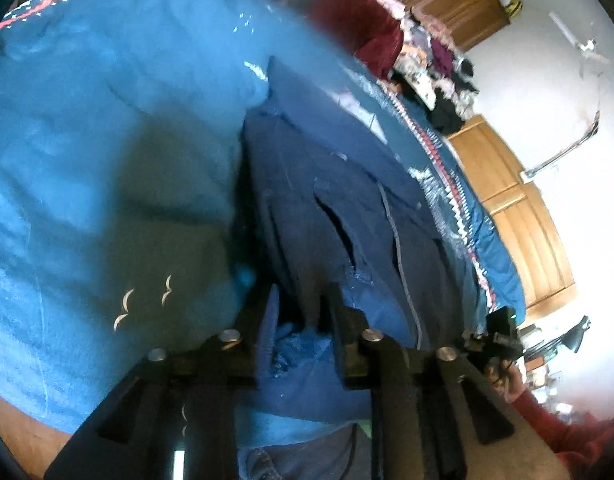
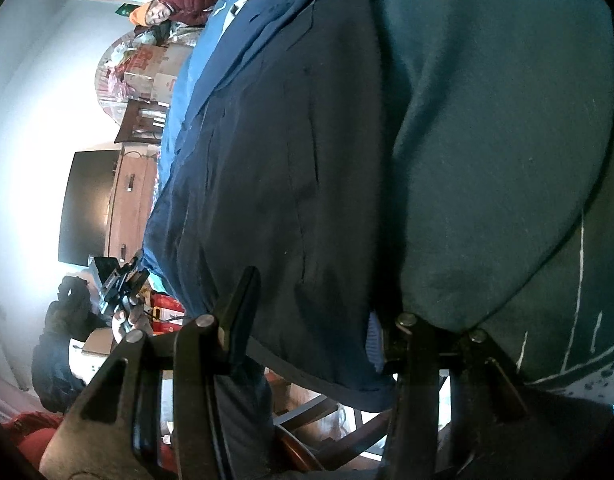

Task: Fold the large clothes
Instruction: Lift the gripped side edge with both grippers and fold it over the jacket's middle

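On the blue bedspread [image 1: 87,160], both tools, left [image 1: 297,308] and right [image 2: 319,316], grip the navy garment's [image 1: 327,200] hem.

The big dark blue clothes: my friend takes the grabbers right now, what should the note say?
Left gripper: shut on an edge of the dark navy fabric garment.
Right gripper: its fingers stand on either side of the same garment's hem; a firm pinch cannot be confirmed.
The garment hangs or drapes against the blue patterned blanket, stretched between both grippers. A dark teal cloth lies beside it in the right wrist view.
Done: both edges picked up. No finished fold is visible.
Left: probably bring the two edges together, lay the garment flat, and fold it smaller.
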The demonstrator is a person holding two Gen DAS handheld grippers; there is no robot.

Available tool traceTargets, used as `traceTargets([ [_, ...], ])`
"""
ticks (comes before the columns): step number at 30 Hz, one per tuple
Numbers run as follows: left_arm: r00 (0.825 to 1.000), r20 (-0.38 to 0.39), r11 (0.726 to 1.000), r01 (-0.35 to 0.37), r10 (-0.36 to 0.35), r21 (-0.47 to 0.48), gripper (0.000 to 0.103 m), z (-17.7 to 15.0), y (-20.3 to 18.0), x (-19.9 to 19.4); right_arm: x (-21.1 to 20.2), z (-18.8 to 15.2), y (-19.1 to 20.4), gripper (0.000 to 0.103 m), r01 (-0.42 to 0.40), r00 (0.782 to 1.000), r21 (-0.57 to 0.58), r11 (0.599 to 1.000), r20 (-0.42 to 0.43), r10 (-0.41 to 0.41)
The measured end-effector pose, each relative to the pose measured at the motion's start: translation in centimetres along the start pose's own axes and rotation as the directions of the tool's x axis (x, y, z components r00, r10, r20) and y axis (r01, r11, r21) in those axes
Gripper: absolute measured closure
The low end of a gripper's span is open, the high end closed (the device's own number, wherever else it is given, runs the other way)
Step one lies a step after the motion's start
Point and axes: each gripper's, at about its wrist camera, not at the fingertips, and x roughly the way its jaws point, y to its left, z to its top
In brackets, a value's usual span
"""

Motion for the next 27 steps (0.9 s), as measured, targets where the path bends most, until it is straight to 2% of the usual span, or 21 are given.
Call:
traceTargets([
  [1, 1.0, 0.015, 1.0, -0.001, 0.001, 0.012, 0.07, -0.1, -0.2, -0.4, 0.0, 0.0, 0.1, 0.056, 0.002, 1.0, -0.002, 1.0, -0.003, -0.002],
  [3, 0.999, 0.047, 0.999, -0.011, 0.009, 0.048, 0.056, -0.2, -0.6, -1.5, 0.1, 0.1, 0.1, 0.056, 0.004, 1.0, -0.003, 1.0, -0.007, -0.004],
  [6, 0.994, 0.098, 0.996, -0.053, 0.046, 0.069, 0.043, -0.8, -0.3, -3.0, 0.3, 0.3, 0.1, 0.056, 0.005, 1.0, -0.004, 1.0, -0.012, -0.005],
  [8, 0.995, 0.086, 0.995, -0.062, 0.055, 0.079, 0.042, -1.2, 0.0, -2.9, 0.4, 0.4, 0.1, 0.056, 0.004, 1.0, 0.001, 1.0, -0.015, -0.004],
  [13, 0.996, -0.016, 0.982, -0.086, 0.09, 0.165, 0.043, -2.6, -0.5, -0.2, 0.5, 0.4, 0.5, 0.054, 0.015, 1.0, -0.005, 1.0, -0.022, -0.015],
  [14, 0.993, -0.042, 0.981, -0.099, 0.107, 0.167, 0.048, -2.9, -0.2, 0.5, 0.5, 0.4, 0.6, 0.054, 0.018, 1.0, -0.006, 1.0, -0.022, -0.019],
  [15, 0.989, -0.072, 0.981, -0.116, 0.128, 0.155, 0.068, -3.1, 0.2, 1.3, 0.6, 0.4, 0.6, 0.054, 0.022, 1.0, -0.009, 1.0, -0.021, -0.023],
  [16, 0.984, -0.103, 0.983, -0.132, 0.145, 0.128, 0.073, -3.2, 0.8, 2.0, 0.6, 0.4, 0.7, 0.055, 0.027, 0.999, -0.015, 1.0, -0.021, -0.027],
  [18, 0.982, -0.134, 0.99, -0.123, 0.132, 0.072, 0.081, -3.5, 1.4, 2.0, 0.5, 0.3, 1.0, 0.067, 0.058, 0.998, -0.033, 0.998, -0.013, -0.058],
  [19, 0.98, -0.155, 0.992, -0.118, 0.124, 0.046, 0.084, -3.7, 1.5, 1.5, 0.4, 0.1, 1.0, 0.08, 0.068, 0.998, -0.037, 0.997, -0.01, -0.069],
  [20, 0.979, -0.167, 0.993, -0.112, 0.115, 0.026, 0.089, -4.1, 1.6, 1.0, 0.2, 0.0, 1.0, 0.085, 0.066, 0.998, -0.038, 0.997, -0.007, -0.066],
  [23, 0.981, -0.177, 0.996, -0.082, 0.076, -0.03, 0.094, -5.5, 1.9, -1.1, -0.4, -0.1, 1.0, 0.087, 0.06, 0.998, -0.041, 0.997, 0.0, -0.06],
  [26, 0.991, -0.131, 0.993, -0.032, 0.017, -0.114, 0.094, -6.4, 3.3, -3.1, 0.0, -0.1, 0.6, 0.084, 0.059, 0.998, -0.035, 0.998, -0.014, -0.059],
  [27, 0.994, -0.109, 0.992, -0.031, 0.018, -0.122, 0.094, -6.5, 3.5, -3.8, 0.2, 0.0, 0.5, 0.084, 0.057, 0.998, -0.031, 0.998, -0.019, -0.058],
])
